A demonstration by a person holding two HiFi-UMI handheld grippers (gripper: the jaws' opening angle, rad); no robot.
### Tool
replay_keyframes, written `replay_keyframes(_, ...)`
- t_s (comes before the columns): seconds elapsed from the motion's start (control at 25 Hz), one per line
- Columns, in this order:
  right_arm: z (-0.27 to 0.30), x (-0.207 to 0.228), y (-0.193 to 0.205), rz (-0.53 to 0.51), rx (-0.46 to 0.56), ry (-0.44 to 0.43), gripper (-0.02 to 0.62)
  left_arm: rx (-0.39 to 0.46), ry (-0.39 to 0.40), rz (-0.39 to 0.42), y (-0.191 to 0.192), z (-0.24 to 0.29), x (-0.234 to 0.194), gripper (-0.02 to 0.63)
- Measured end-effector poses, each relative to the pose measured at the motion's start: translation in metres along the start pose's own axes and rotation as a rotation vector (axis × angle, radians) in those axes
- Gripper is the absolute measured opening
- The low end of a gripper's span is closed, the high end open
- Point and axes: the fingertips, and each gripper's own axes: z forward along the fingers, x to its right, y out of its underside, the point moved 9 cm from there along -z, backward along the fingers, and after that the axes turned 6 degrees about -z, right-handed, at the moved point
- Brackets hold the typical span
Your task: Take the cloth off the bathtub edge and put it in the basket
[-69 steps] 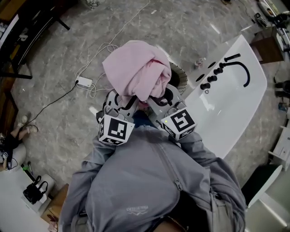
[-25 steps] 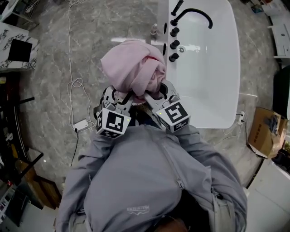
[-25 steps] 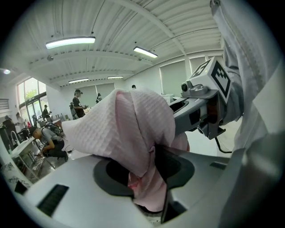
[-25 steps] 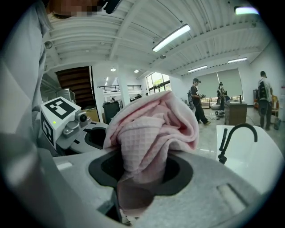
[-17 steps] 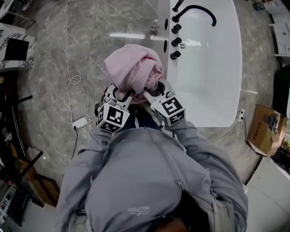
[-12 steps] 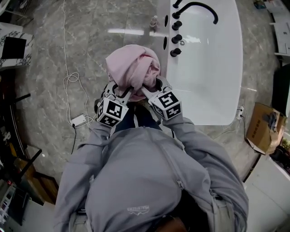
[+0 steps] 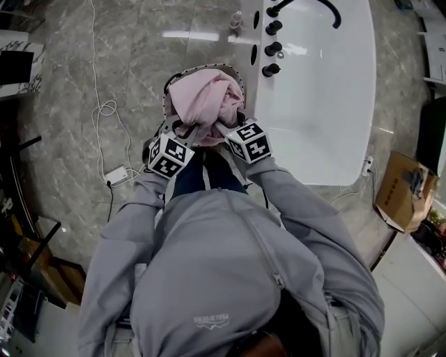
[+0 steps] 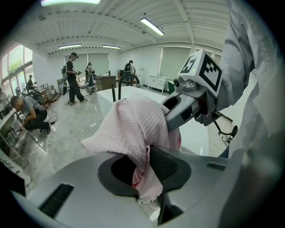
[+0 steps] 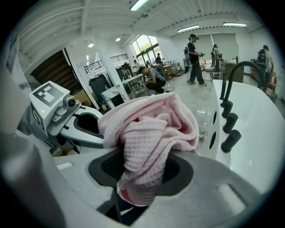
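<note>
So both tools have the pink waffle-weave cloth bunched up between them, right over the round dark-rimmed basket on the floor. It's clear of the tub edge but I'd say it's not properly let go into the basket yet.

The left tool is narrow and pinching a hanging fold. Its jaws have just been closing, and the fabric sits squeezed between the pads. The right tool clamps a thicker wad of the same bundle from the other side. My guess is the two-sided grip keeps the cloth balled up so no corner trails over the rim on the way down.

Stuff around:
- The white bathtub sits just beside the basket, with its row of black round knobs and the black curved faucet close by. That's the side to watch when the tools open up.
- A white power strip and its cable lie on the floor on the other side, well apart.
- A brown cardboard box sits past the tub, no bother.
</note>
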Motion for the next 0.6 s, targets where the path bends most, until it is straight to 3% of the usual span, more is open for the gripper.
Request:
replay_keyframes(0.16, 0.01, 0.005, 0.016, 0.034, -0.056, -0.009, 0.172, -0.036, 0.012, -0.034, 0.011, 0.008, -0.001, 0.077)
replay_keyframes(0.4, 0.016, 0.017, 0.022, 0.095, -0.059, 0.021, 0.172, -0.096, -0.019, -0.091, 0.024, 0.014, -0.016, 0.071)
replay_keyframes(0.44, 0.018, 0.019, 0.023, 0.099, -0.073, 0.019, 0.173, -0.118, -0.012, -0.103, 0.027, 0.017, -0.019, 0.091)
replay_keyframes(0.52, 0.022, 0.023, 0.024, 0.094, -0.114, 0.021, 0.182, -0.164, 0.001, -0.132, 0.033, 0.024, -0.022, 0.219)
replay_keyframes(0.6, 0.025, 0.027, 0.028, 0.079, -0.158, 0.033, 0.186, -0.207, 0.01, -0.161, 0.038, 0.03, -0.023, 0.259)
